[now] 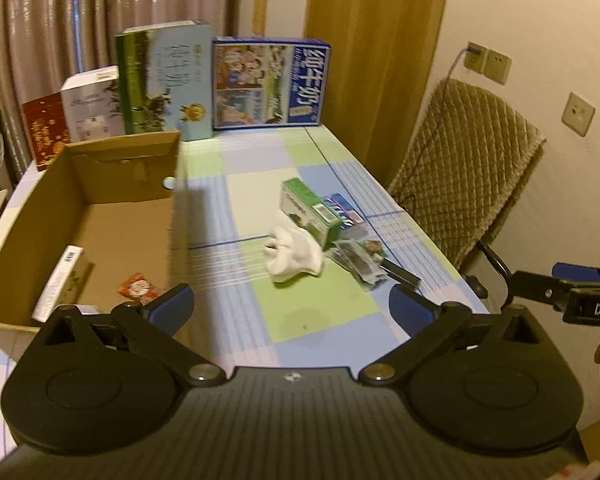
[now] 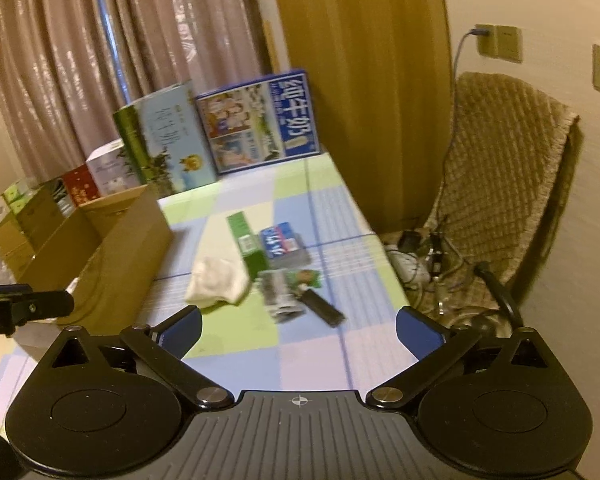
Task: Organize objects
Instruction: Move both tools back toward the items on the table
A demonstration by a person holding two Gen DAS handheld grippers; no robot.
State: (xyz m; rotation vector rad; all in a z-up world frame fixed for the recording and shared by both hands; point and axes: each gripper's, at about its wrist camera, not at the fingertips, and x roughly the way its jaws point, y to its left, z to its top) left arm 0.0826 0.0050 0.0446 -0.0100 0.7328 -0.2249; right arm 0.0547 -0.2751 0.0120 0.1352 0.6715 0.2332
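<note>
Both my tongs, left [image 1: 292, 308] and right [image 2: 298, 326], gape wide, empty. The white cloth [image 2: 217, 280] lies ahead on the worktop [image 2: 312, 360], slightly left of the right tongs, which I judge nearer; the cardboard box [image 1: 112, 216] sits far left.

Left wrist view: looks forward and down over the left gripper [image 1: 290, 310], cardboard box [image 1: 100, 216] near on its left.
Right wrist view: looks forward over the right gripper [image 2: 298, 328], chair [image 2: 508, 184] on its right.
Shared: checked tablecloth [image 1: 320, 312], white cloth [image 1: 294, 254] [image 2: 218, 280], upright cartons [image 1: 270, 84] beyond.
</note>
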